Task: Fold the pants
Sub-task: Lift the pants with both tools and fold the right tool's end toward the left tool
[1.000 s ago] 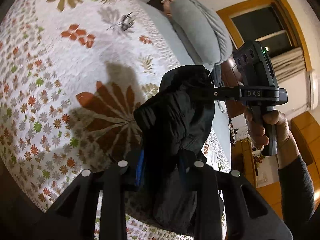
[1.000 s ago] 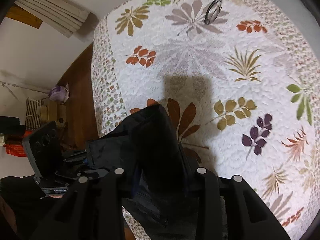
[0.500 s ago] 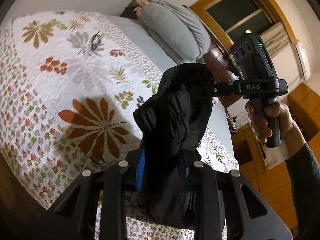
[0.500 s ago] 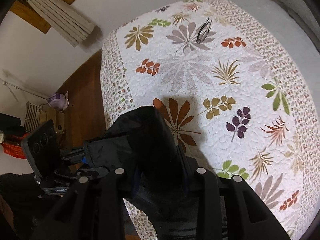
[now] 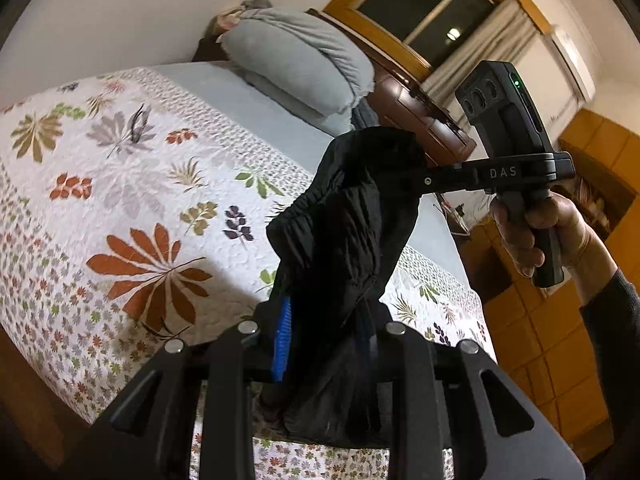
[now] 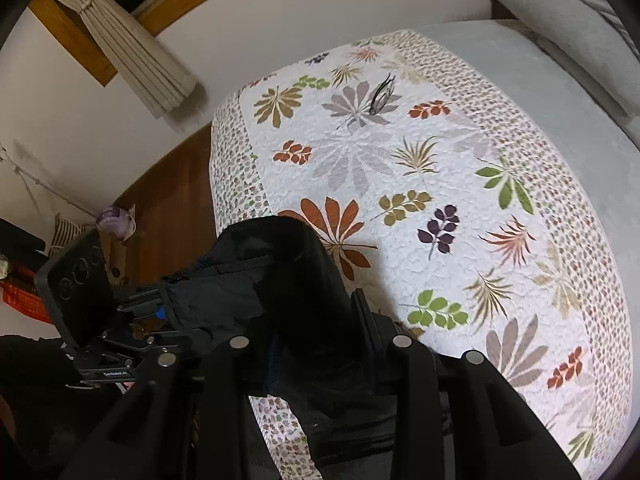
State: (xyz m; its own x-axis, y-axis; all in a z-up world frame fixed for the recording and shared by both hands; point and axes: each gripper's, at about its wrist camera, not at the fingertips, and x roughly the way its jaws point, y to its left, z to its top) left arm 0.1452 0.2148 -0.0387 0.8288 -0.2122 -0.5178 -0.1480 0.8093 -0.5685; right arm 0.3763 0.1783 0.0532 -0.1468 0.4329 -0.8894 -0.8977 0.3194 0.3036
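Black pants [image 5: 344,232] hang bunched in the air above the bed, held between both grippers. My left gripper [image 5: 324,344] is shut on one part of the waistband; blue pads show beside the cloth. My right gripper [image 5: 404,178] is shut on the other end, up and to the right in the left wrist view. In the right wrist view the pants [image 6: 288,280] fill the right gripper [image 6: 320,356], and the left gripper [image 6: 160,308] grips them at lower left. The legs hang down out of view.
A quilt with leaf print [image 6: 400,168] covers the bed below. A grey pillow [image 5: 296,60] lies at the head by a brown headboard [image 5: 420,120]. Wooden floor [image 6: 168,200], curtain [image 6: 132,48] and clutter lie left of the bed.
Both grippers have lifted the pants higher and away from the quilt; more of the bed, wall and window now shows. Both grips are unchanged.
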